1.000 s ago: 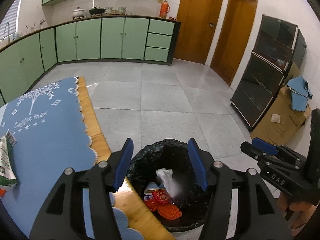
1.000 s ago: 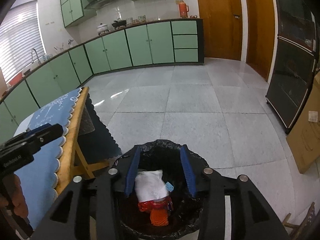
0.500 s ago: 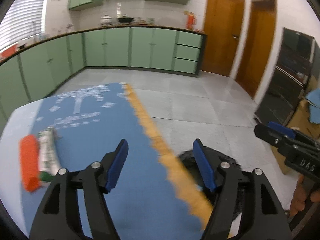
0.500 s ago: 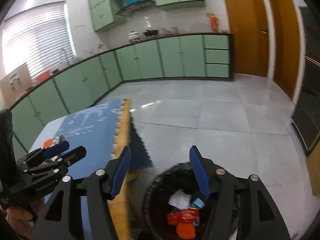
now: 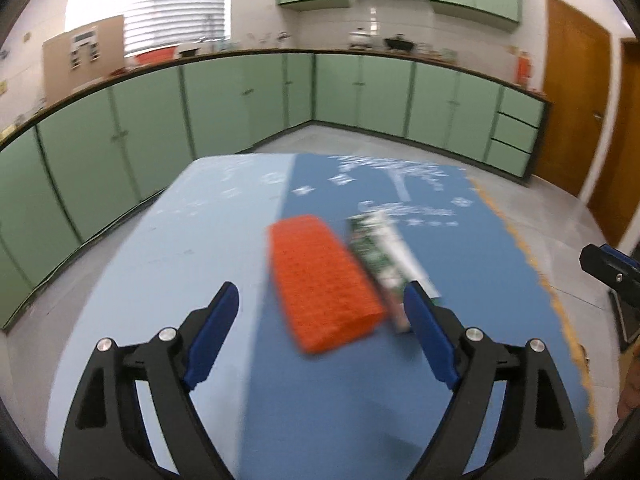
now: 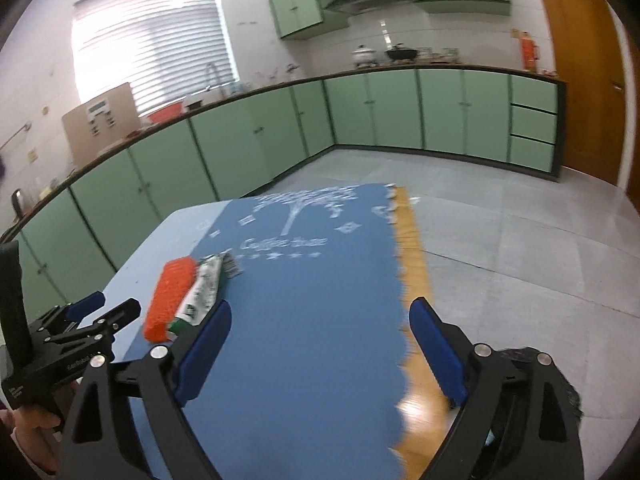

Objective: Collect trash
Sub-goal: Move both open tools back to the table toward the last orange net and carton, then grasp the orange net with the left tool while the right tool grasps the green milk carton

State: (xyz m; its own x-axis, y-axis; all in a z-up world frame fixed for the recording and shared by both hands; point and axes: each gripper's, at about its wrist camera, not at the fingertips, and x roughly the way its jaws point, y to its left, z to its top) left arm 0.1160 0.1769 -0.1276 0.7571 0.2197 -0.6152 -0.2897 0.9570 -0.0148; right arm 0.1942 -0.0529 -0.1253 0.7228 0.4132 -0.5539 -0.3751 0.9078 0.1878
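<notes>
We see our left gripper (image 5: 320, 336) spread wide and empty, orange mesh sleeve (image 5: 322, 282) just ahead between its fingers, green-and-white wrapper (image 5: 382, 258) touching it, on the blue tablecloth (image 5: 340, 380), our right gripper (image 6: 320, 356) likewise released

Orange mesh sleeve (image 5: 324, 284) lies flat on the blue tablecloth (image 5: 360, 380), long axis angled. Green-and-white wrapper (image 5: 384, 256), flattened, lies alongside it, touching along one edge. Black-lined trash bin (image 6: 560, 384) sits beside the table edge, mostly hidden.

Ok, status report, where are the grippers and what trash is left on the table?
Left gripper open, right gripper open, both empty. Orange mesh and green-white wrapper side by side on tablecloth. Nothing blocking.
</notes>
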